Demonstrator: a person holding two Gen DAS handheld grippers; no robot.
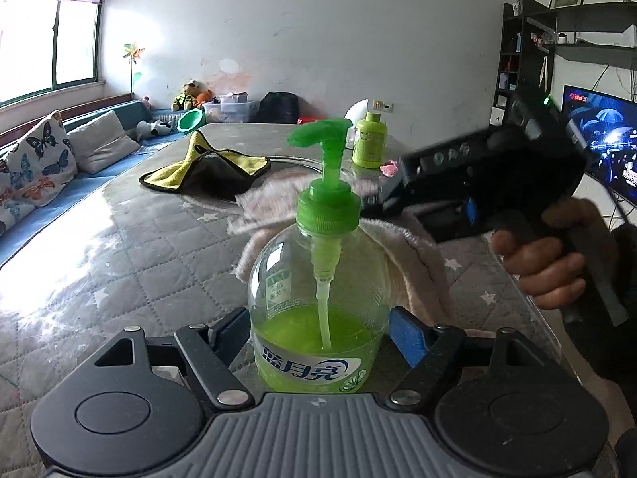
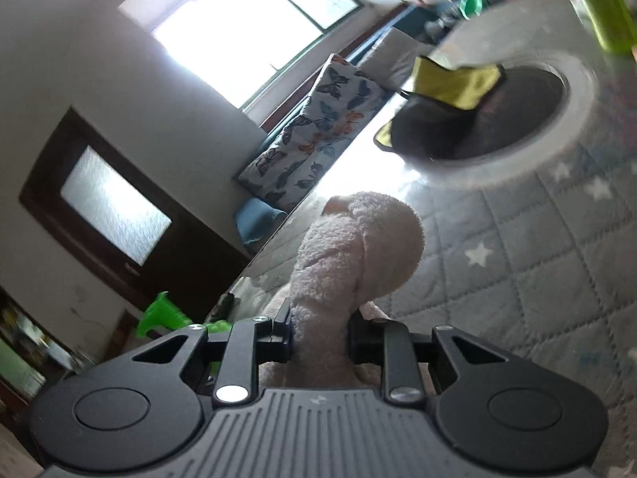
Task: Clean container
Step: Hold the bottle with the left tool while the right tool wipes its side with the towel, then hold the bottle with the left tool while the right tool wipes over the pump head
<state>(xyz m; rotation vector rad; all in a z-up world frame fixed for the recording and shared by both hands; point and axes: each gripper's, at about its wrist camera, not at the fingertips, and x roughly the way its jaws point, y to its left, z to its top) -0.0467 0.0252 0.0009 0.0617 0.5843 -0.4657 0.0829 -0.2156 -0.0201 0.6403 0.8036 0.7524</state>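
Observation:
A clear pump bottle [image 1: 318, 298] with green soap and a green pump head stands upright between the blue pads of my left gripper [image 1: 320, 342], which is shut on its lower body. A pale pink fluffy cloth [image 1: 402, 255] hangs behind the bottle's right shoulder, touching it. My right gripper [image 2: 320, 338] is shut on that cloth [image 2: 350, 255], which bulges up out of the jaws. In the left wrist view the right gripper's black body [image 1: 497, 183], held by a hand [image 1: 545, 267], reaches in from the right at the height of the bottle's cap. The green pump head [image 2: 159, 314] shows at the right wrist view's lower left.
The grey quilted table [image 1: 119, 259] has a round recess [image 2: 577, 119] in its middle, with a yellow and grey cloth [image 1: 207, 171] draped over the recess rim. A second green bottle [image 1: 369, 139] stands at the back. A sofa with cushions runs along the left; a screen glows at right.

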